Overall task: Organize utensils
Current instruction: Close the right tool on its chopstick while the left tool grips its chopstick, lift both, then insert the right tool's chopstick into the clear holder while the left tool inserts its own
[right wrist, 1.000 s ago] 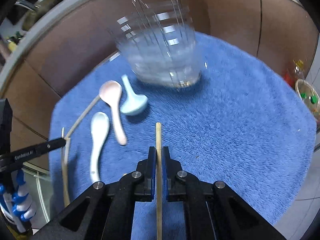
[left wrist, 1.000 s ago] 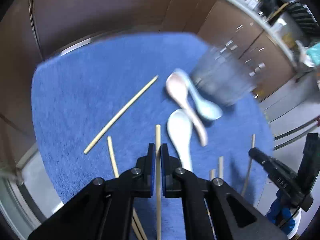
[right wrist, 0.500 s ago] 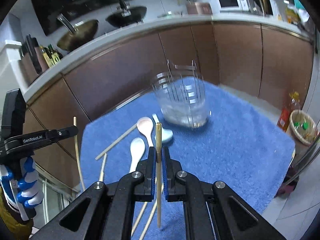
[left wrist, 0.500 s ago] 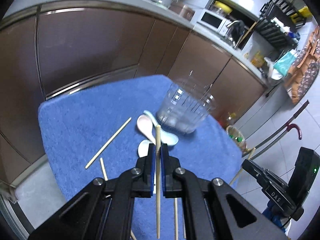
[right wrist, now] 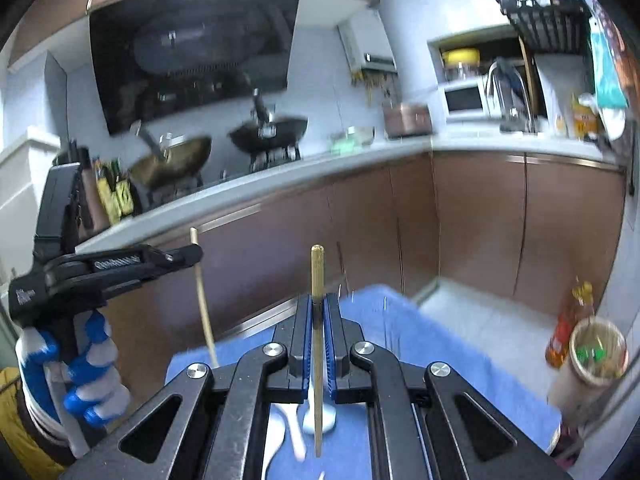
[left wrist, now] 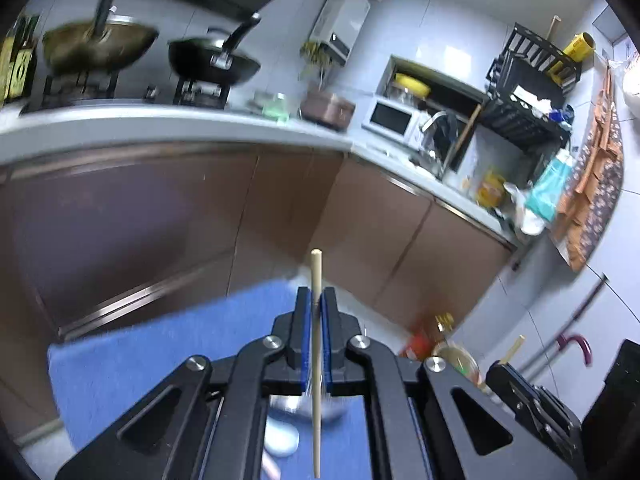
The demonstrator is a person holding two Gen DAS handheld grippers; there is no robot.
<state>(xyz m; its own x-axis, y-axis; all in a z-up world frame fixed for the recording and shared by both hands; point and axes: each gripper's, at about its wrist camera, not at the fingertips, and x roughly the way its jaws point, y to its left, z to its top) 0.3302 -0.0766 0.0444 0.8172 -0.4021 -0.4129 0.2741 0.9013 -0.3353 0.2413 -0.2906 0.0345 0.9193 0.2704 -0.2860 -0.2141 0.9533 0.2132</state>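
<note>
My left gripper (left wrist: pixel 316 293) is shut on a pale wooden chopstick (left wrist: pixel 316 360) that runs straight along the fingers, its tip past them. My right gripper (right wrist: pixel 317 300) is likewise shut on a chopstick (right wrist: pixel 317 360). Both are held well above the blue mat (left wrist: pixel 152 344) (right wrist: pixel 440 360). In the right wrist view the left gripper (right wrist: pixel 188 257) shows at the left in a gloved hand (right wrist: pixel 80 368), its chopstick (right wrist: pixel 204 304) hanging down. White and pale blue spoons (right wrist: pixel 320 414) lie on the mat beneath my fingers. The clear holder shows only as faint glints (right wrist: pixel 352 292).
Brown cabinet fronts (left wrist: pixel 160 216) and a white counter (right wrist: pixel 500 144) with two woks (left wrist: pixel 212 62) stand behind the mat. On the floor at the right are an oil bottle (right wrist: pixel 568 328) and a round basket (right wrist: pixel 596 354).
Both grippers have risen from just above the mat, each carrying its chopstick, and tilted upward. The views have swung from the mat and spoons to the cabinets and counter.
</note>
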